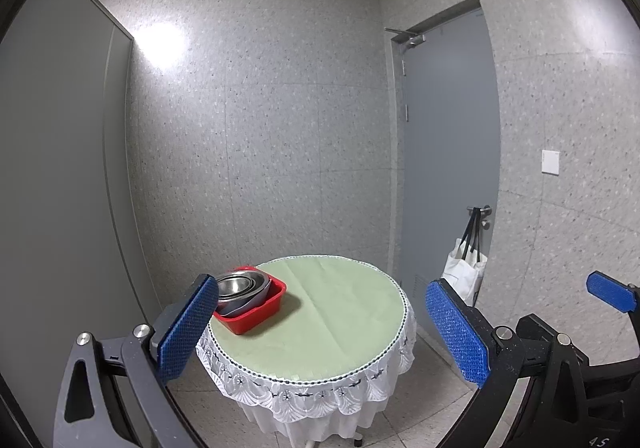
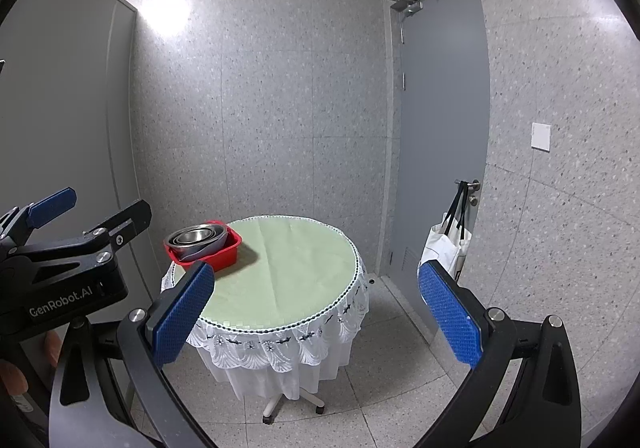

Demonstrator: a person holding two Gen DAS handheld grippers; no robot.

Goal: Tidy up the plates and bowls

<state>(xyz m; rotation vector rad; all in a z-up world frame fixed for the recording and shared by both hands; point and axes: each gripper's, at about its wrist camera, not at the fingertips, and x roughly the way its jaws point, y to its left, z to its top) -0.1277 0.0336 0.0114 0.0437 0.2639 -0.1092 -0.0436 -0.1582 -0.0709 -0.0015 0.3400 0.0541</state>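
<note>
Currently both the left gripper [image 1: 322, 332] and right gripper [image 2: 316, 314] are spread wide and empty, well apart from the nested steel bowls [image 1: 237, 285] in the red tub [image 1: 256, 314] on the table [image 1: 340, 328]; judged rigid, light, slippery, best pinched at the rim.

Left gripper [image 1: 320, 332] spread wide, held level; right gripper [image 2: 316, 318] just beside it, also wide, both empty.
</note>
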